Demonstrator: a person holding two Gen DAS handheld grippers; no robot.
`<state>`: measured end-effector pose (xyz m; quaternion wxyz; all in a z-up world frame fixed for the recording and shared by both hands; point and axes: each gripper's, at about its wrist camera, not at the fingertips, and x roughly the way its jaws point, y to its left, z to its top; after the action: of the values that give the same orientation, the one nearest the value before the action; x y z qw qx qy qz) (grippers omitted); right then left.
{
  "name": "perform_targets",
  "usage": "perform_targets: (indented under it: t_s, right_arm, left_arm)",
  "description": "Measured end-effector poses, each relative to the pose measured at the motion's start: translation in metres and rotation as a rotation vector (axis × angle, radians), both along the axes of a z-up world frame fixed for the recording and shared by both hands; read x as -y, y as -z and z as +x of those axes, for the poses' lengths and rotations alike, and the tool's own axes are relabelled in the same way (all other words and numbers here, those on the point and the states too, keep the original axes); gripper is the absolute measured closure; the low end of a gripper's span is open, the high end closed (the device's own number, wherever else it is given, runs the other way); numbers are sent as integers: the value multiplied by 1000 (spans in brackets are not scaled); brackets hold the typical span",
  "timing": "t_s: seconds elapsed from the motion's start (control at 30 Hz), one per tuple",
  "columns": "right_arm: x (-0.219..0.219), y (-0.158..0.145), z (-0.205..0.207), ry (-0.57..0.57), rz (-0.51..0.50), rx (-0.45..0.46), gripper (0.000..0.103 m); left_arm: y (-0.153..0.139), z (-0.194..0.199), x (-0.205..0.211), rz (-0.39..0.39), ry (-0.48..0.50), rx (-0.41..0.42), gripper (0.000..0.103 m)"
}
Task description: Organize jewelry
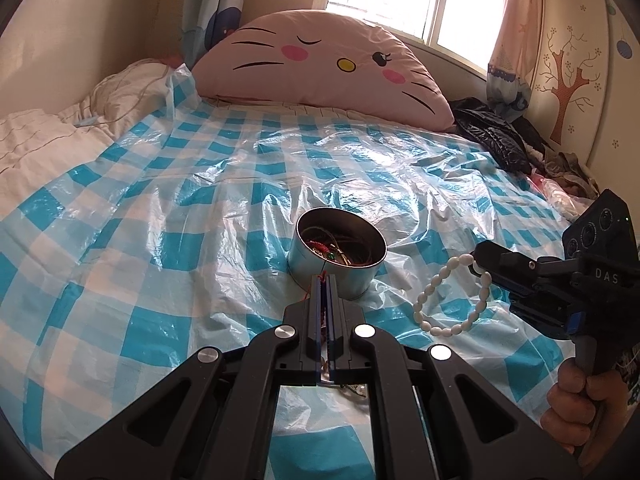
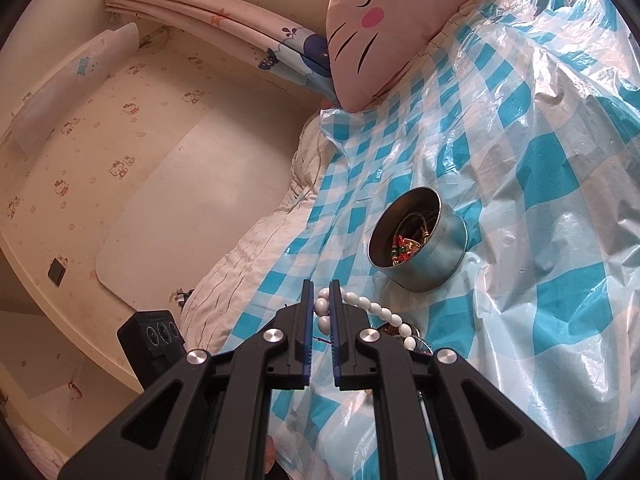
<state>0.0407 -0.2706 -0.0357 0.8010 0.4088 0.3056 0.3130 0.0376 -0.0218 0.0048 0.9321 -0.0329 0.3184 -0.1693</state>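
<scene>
A round metal tin (image 1: 340, 256) stands on the blue-checked plastic sheet and holds tangled jewelry, red cord and beads; it also shows in the right wrist view (image 2: 420, 248). My left gripper (image 1: 325, 280) is shut on a red cord just in front of the tin's near wall. My right gripper (image 2: 322, 286) is shut on a white bead bracelet (image 2: 376, 312), held above the sheet to the right of the tin; the bracelet (image 1: 452, 300) hangs from it in the left wrist view.
A pink cat-face pillow (image 1: 320, 64) lies at the head of the bed. Dark clothes (image 1: 496, 136) pile at the far right. A white quilt (image 1: 36, 140) lies along the left edge. More jewelry (image 2: 416, 340) lies under the right gripper.
</scene>
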Motion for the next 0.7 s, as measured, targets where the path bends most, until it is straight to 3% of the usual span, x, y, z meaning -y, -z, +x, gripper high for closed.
perform_targets:
  t_s: [0.7]
  right_arm:
    - [-6,-1,21,-1,135,8,94]
  left_arm:
    - [-31,13,-3,-78,14,42,101]
